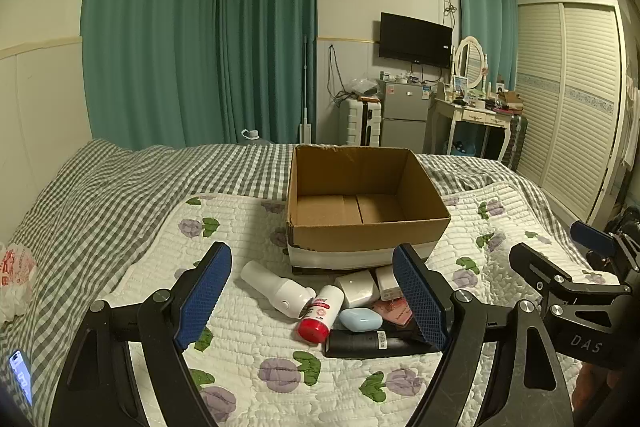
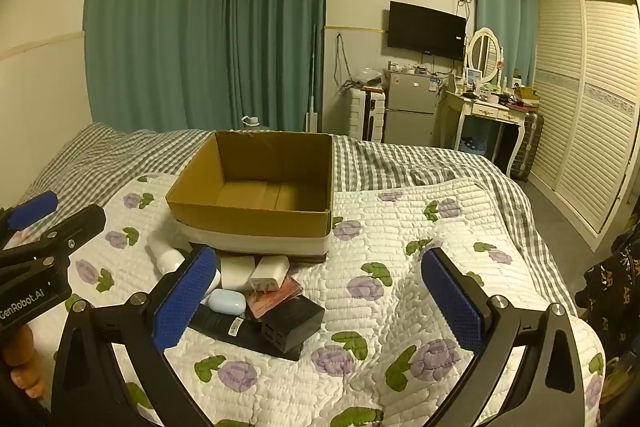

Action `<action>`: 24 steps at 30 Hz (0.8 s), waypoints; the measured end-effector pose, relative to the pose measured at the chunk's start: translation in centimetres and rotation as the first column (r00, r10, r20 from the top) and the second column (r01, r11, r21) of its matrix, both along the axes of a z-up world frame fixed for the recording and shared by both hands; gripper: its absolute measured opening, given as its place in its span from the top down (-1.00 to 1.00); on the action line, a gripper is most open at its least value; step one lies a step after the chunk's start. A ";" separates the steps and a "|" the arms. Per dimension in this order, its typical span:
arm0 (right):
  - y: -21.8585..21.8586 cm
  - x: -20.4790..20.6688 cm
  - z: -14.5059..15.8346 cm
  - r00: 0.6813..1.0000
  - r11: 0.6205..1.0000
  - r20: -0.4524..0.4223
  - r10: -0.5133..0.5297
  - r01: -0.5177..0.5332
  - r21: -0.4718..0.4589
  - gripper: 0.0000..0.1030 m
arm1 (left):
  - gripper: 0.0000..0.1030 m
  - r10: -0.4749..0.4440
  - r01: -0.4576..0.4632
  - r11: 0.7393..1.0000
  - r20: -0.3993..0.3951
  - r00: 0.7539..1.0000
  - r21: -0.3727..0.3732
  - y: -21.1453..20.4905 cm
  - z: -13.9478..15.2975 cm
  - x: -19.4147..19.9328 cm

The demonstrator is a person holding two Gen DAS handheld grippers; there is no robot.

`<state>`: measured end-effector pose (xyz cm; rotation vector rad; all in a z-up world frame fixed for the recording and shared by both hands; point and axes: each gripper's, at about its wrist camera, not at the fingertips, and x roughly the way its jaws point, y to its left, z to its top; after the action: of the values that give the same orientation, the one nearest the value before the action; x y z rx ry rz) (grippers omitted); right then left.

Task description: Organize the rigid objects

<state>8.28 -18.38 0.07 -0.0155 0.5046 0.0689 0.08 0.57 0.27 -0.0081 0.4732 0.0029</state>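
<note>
An empty cardboard box (image 1: 360, 211) stands on the quilted bed; it also shows in the right wrist view (image 2: 256, 195). In front of it lies a pile: a white bottle (image 1: 276, 289), a red-capped bottle (image 1: 322, 313), a light blue case (image 1: 360, 319) (image 2: 227, 301), white chargers (image 1: 357, 290) (image 2: 270, 273), a pink wallet (image 2: 276, 297), a flat black item (image 1: 372, 341) and a black power bank (image 2: 294, 321). My left gripper (image 1: 312, 297) is open above the pile. My right gripper (image 2: 316, 301) is open, just right of the pile. Both are empty.
The bed has a floral quilt (image 2: 400, 267) over a checked sheet (image 1: 100, 195). A plastic bag (image 1: 16, 275) and a phone (image 1: 20, 375) lie at the bed's left edge. A wardrobe (image 2: 588, 99), dresser and fridge stand beyond the bed.
</note>
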 end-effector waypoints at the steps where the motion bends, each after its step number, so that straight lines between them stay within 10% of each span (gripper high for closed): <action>1: 0.0 -0.1 0.1 1.000 1.000 -0.001 0.000 0.000 -0.001 -1.00 | -0.66 0.000 0.000 1.000 0.000 1.000 0.000 0.0 0.0 0.0; 24: 0.4 0.2 -0.1 1.000 1.000 -0.010 0.023 -0.023 -0.006 -1.00 | -0.66 0.000 0.000 1.000 -0.001 1.000 -0.001 -0.1 -0.1 -0.1</action>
<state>8.52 -17.98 -0.07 -0.0270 0.5151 0.0900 -0.06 0.48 0.19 -0.0091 0.4743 0.0027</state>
